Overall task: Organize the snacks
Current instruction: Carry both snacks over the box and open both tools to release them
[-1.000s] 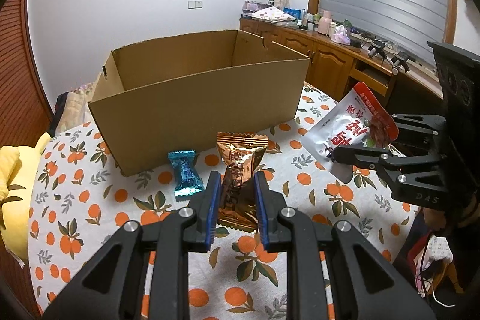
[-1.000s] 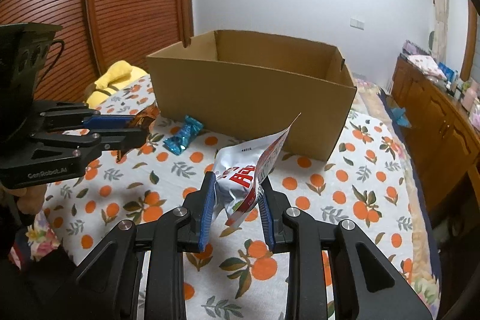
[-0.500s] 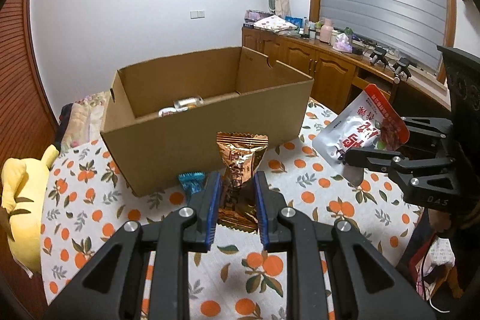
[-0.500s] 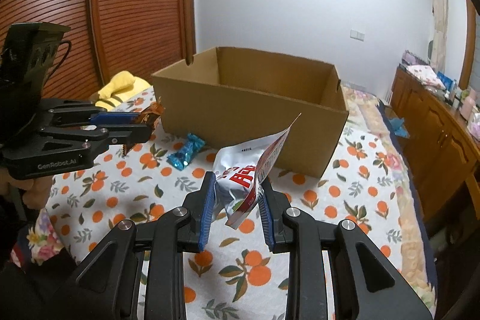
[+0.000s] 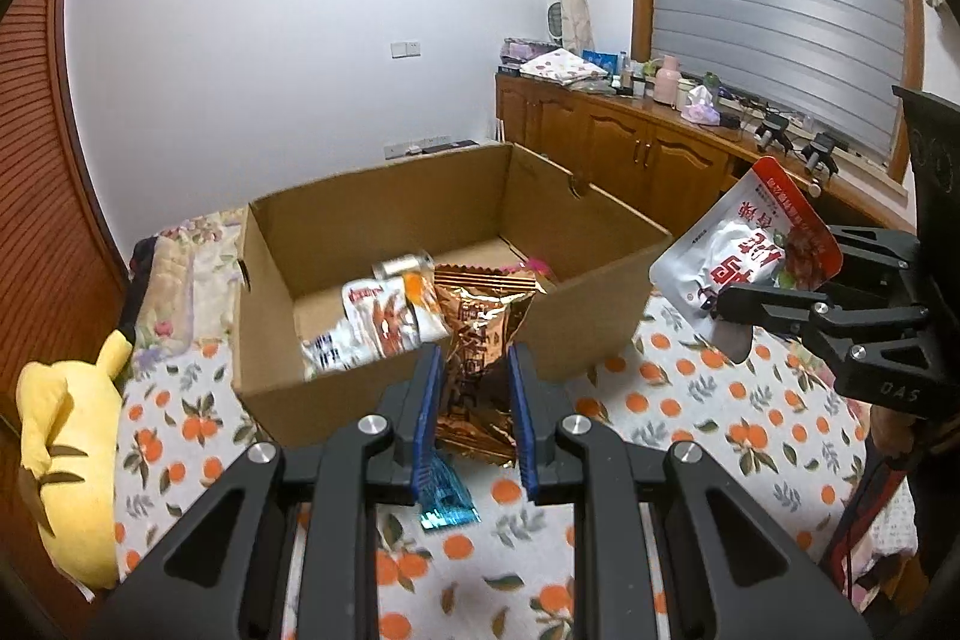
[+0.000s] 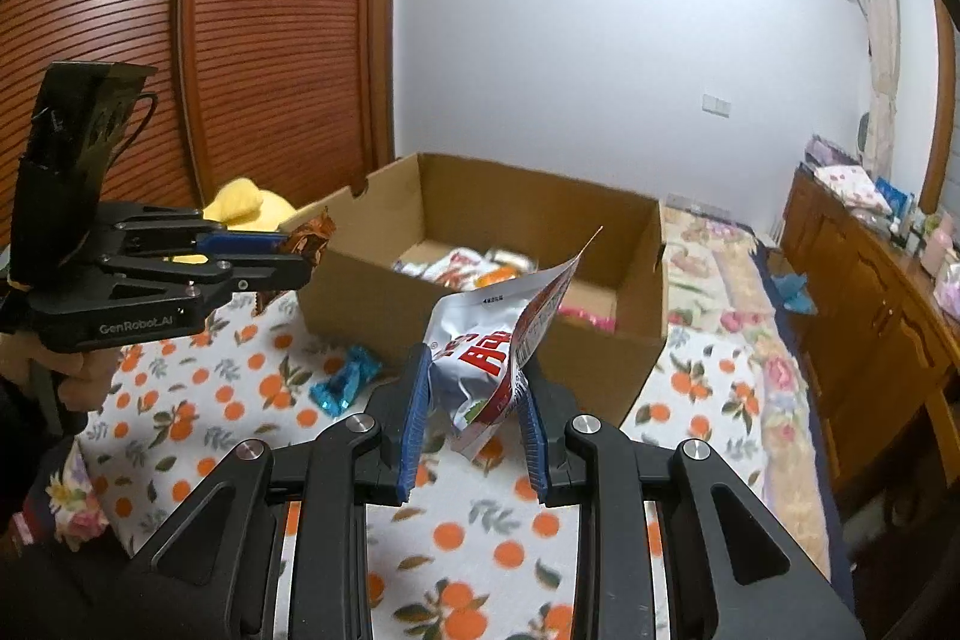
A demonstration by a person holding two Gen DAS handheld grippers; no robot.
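Between the left gripper (image 5: pixel 470 403)'s blue pads, a crinkled copper foil packet (image 5: pixel 480 340) is pinched upright, poised above the near wall of the cardboard box (image 5: pixel 600 304), likely for dropping in. Right gripper (image 6: pixel 474 400) likewise clamps a glossy white-and-red pouch (image 6: pixel 498 340) short of the box. A blue foil candy (image 6: pixel 348 379) lies on the orange-print tablecloth (image 6: pixel 228 400) beside it

Matt corrugated cardboard box (image 5: pixel 600 316), glossy crinkled copper foil packet (image 5: pixel 480 340) (mirror-bright), printed cloth tablecloth (image 6: pixel 198 418).
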